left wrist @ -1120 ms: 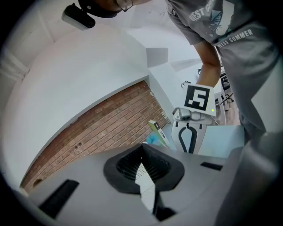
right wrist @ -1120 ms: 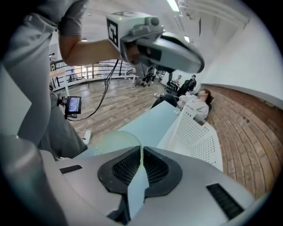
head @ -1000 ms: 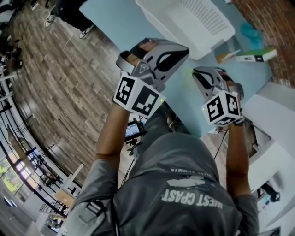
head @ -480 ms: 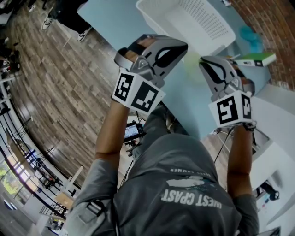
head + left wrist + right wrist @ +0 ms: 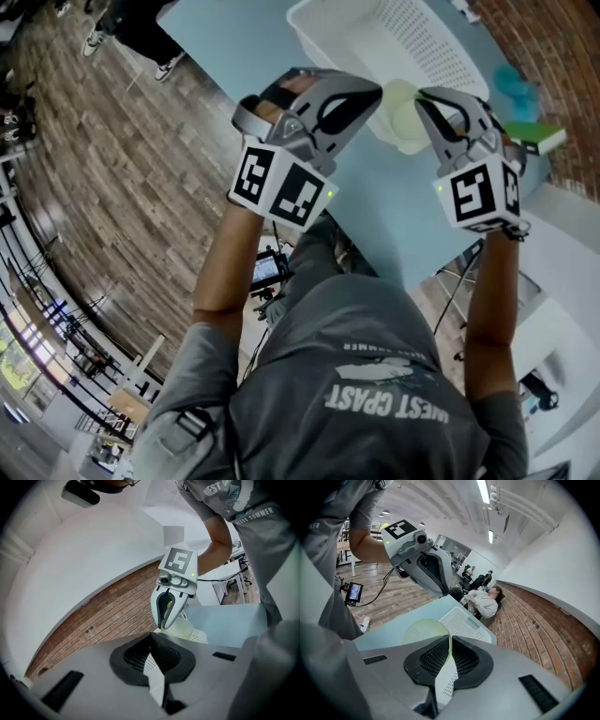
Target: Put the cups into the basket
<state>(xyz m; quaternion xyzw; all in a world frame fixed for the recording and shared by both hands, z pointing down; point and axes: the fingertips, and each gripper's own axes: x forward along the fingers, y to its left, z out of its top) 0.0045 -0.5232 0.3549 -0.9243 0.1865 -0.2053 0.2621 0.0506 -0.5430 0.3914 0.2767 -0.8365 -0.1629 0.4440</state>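
**Item 1, right gripper** (image 5: 449, 641): jaws closed on the thin wall of a pale green, translucent cup (image 5: 423, 631), pinched at the rim. In the head view the cup (image 5: 401, 120) hangs from this gripper (image 5: 433, 105) at its 9 o'clock, above the table (image 5: 375, 202).

**Item 2, left gripper** (image 5: 151, 641): jaws together, nothing between them. We log it as idle, level with its partner.

**Item 3, basket** (image 5: 333, 42): white and perforated. In the head view it lies at 11 o'clock from the carried cup, and its near rim is just beside the cup. Its long axis runs roughly 10 to 4 o'clock. From the right gripper view the basket (image 5: 465, 622) sits at 1 o'clock, directly beyond the cup.

**Item 4, judgement**: the right gripper is the working one. We reckon a short carry forward over the rim, then a release, would finish this cup.

**Item 5, sundries**: a teal object (image 5: 514, 80) at 2 o'clock of the right gripper, possibly another cup but too blurred to confirm, and a green-and-white box (image 5: 539, 139) at 3 o'clock.
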